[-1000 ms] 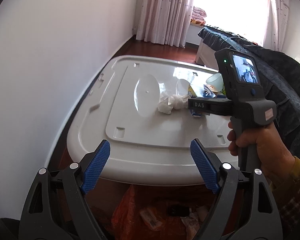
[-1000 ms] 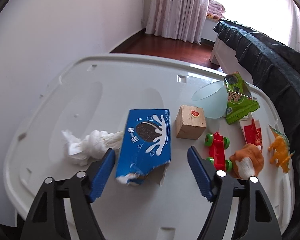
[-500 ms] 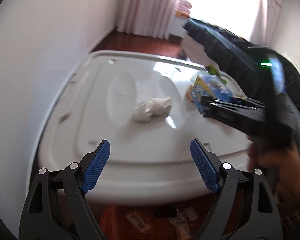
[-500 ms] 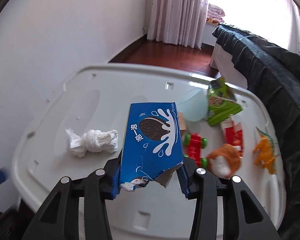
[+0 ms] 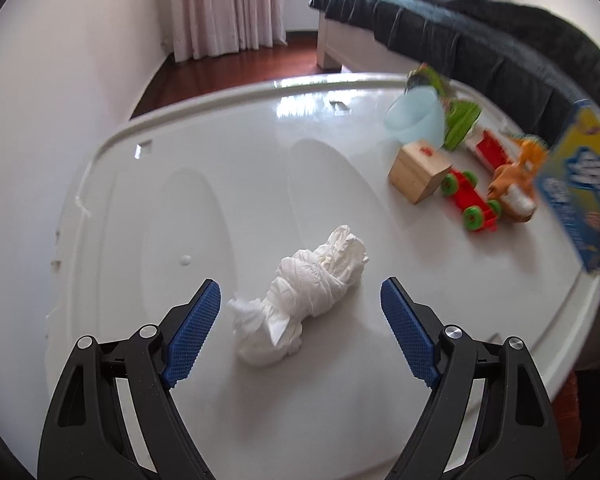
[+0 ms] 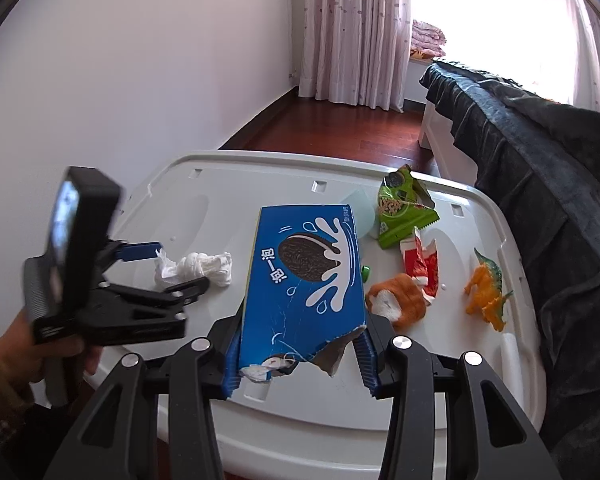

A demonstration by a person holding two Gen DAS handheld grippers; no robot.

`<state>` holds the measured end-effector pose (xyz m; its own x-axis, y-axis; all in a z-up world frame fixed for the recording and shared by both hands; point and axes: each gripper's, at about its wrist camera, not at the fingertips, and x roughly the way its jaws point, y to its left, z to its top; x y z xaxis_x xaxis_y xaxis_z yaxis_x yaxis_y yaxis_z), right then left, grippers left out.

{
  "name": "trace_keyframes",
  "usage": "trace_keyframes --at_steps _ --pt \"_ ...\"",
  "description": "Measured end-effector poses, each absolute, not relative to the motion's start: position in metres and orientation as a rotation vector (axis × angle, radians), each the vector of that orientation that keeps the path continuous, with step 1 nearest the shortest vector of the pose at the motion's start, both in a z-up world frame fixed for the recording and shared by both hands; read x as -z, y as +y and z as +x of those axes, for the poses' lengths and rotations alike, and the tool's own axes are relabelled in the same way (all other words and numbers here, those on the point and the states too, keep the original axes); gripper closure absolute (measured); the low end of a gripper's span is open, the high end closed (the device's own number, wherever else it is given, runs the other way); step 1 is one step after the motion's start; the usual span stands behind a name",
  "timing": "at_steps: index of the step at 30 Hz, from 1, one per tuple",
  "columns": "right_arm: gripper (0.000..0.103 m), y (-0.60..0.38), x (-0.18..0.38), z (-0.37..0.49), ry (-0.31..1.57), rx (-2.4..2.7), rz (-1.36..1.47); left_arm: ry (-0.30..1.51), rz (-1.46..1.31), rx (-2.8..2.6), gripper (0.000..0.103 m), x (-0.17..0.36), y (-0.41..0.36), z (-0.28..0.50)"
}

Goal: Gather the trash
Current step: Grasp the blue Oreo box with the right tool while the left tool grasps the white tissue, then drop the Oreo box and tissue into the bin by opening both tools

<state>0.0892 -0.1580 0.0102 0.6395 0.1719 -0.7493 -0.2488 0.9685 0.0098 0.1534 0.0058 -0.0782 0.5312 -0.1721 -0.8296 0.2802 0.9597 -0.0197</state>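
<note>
Right gripper [image 6: 296, 360] clamps your lifted cookie box [image 6: 304, 280]; left gripper [image 5: 300, 332], spread, straddles the tissue [image 5: 304, 300]; wrappers [image 6: 404, 208] remain on the worktop [image 5: 220, 184].

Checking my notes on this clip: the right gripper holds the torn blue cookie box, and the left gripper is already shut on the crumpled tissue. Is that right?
Not quite. The right gripper does hold the blue cookie box, but the left gripper is open: in the left wrist view its pads stand apart on either side of the crumpled tissue, which lies on the white lid, not yet gripped.
</note>
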Motion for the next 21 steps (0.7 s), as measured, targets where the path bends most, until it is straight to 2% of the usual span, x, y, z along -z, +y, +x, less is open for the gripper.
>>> trace_keyframes --at_steps 2,3,4,5,6,9,21 --pt "0.058 -0.159 -0.009 0.089 0.847 -0.244 -0.101 1.004 0.091 0.247 0.026 0.086 0.006 0.161" --pt "0.058 -0.159 -0.008 0.089 0.848 -0.244 -0.103 1.019 0.072 0.246 0.038 0.088 0.007 0.164" --pt "0.058 -0.158 -0.008 0.087 0.847 -0.242 -0.105 1.043 0.052 0.243 0.044 0.091 0.008 0.167" --pt "0.058 -0.159 -0.008 0.088 0.847 -0.242 -0.105 1.031 0.042 0.23 0.044 0.091 0.008 0.166" --pt "0.058 -0.16 -0.007 0.088 0.849 -0.242 -0.101 1.028 0.045 0.224 0.052 0.091 0.008 0.165" --pt "0.058 -0.162 -0.008 0.088 0.846 -0.239 -0.097 1.014 0.042 0.198 0.059 0.089 0.008 0.159" --pt "0.058 -0.17 -0.021 0.059 0.818 -0.237 -0.065 0.948 -0.059 0.151 0.06 0.055 0.01 0.091"
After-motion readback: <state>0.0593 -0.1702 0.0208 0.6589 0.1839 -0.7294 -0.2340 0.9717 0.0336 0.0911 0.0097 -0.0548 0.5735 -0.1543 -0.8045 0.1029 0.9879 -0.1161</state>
